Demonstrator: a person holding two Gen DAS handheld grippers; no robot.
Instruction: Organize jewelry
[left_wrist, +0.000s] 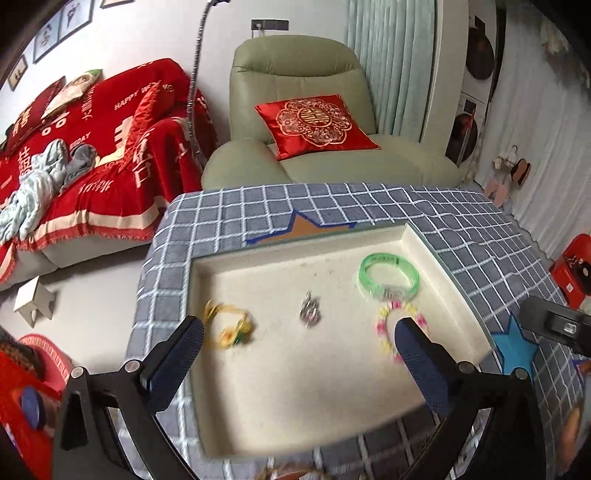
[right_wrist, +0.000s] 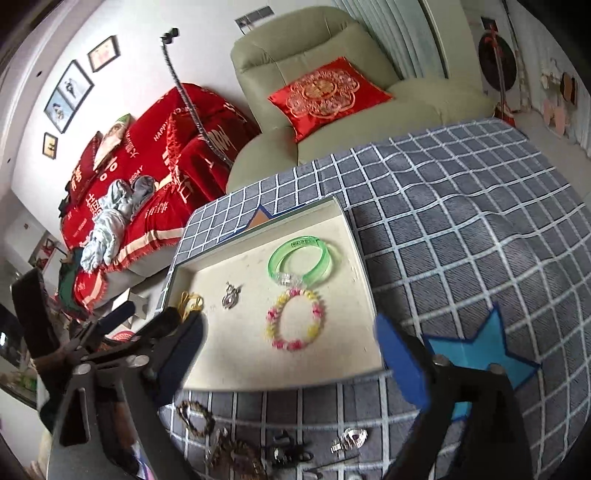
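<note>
In the cream tray (right_wrist: 364, 280) on the checked table (right_wrist: 461, 236), the green bangle (right_wrist: 301, 260) sits by the far right corner, the bead bracelet (right_wrist: 295, 319) just nearer (both grippers (left_wrist: 299, 350) (right_wrist: 291, 356) wide open, holding nothing).

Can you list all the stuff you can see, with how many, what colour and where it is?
tray: one, cream, on the checked cloth
bangle: one, green, far right in the tray
bead bracelet: one, pink and yellow, just in front of the bangle
silver charm: one, middle of the tray
yellow cord piece: one, left in the tray
loose jewelry: several, dark and silver, on the cloth in front of the tray
armchair: one, pale green, behind the table
cushion: one, red, on the armchair
left gripper: open, empty
right gripper: open, empty
</note>
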